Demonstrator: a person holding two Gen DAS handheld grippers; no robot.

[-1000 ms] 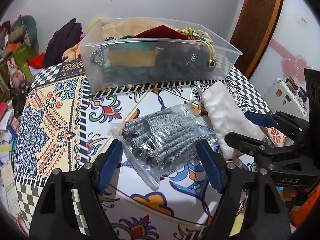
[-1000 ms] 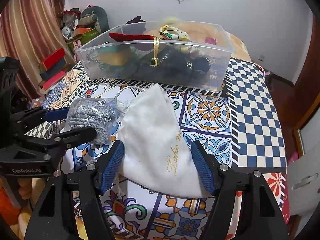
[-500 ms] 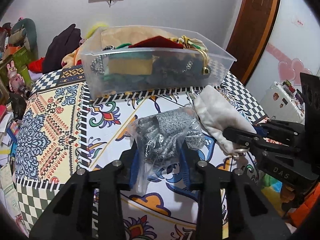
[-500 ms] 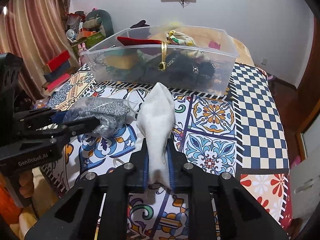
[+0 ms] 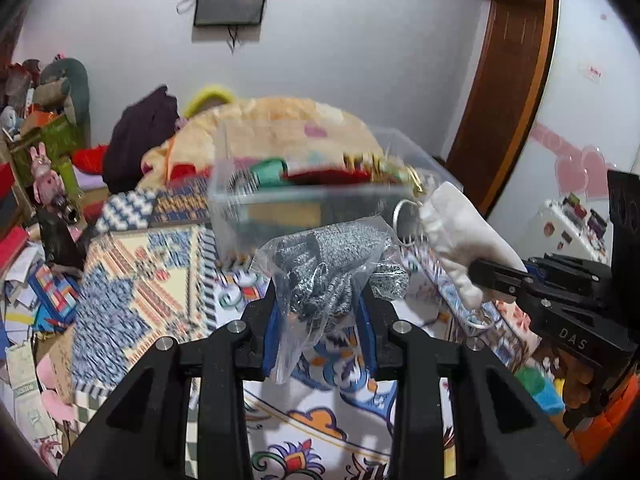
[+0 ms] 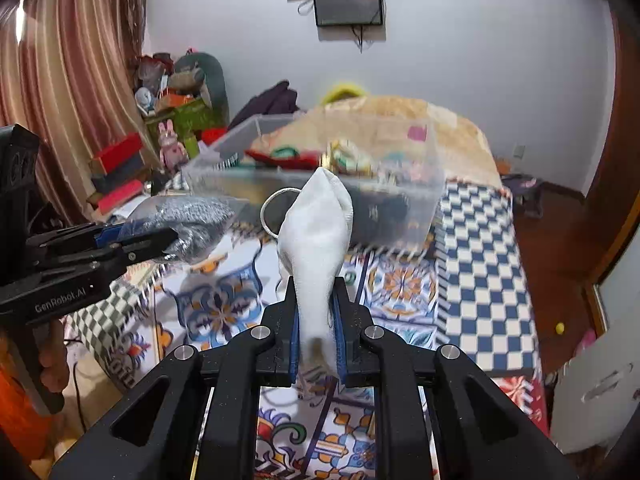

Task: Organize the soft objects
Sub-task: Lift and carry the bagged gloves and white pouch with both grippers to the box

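My left gripper (image 5: pixel 318 316) is shut on a clear plastic bag of grey knit fabric (image 5: pixel 324 264) and holds it up above the patterned tablecloth (image 5: pixel 160 276). My right gripper (image 6: pixel 316 320) is shut on a white cloth pouch (image 6: pixel 316 232) with a metal ring and holds it raised. Both bundles hang in front of the clear plastic bin (image 5: pixel 320 196), which holds several soft items. The bin also shows in the right wrist view (image 6: pixel 408 200). The pouch appears in the left wrist view (image 5: pixel 460 236), and the grey bag in the right wrist view (image 6: pixel 192 220).
The table is covered by a colourful patterned cloth (image 6: pixel 472 264). Plush toys and boxes pile up at the left (image 5: pixel 44 160). A large tan cushion (image 5: pixel 280 120) lies behind the bin. A wooden door (image 5: pixel 508 80) stands at the right.
Both grippers closed on their bundles and lifted them off the table. The views now tilt upward and the bin sits closer ahead.
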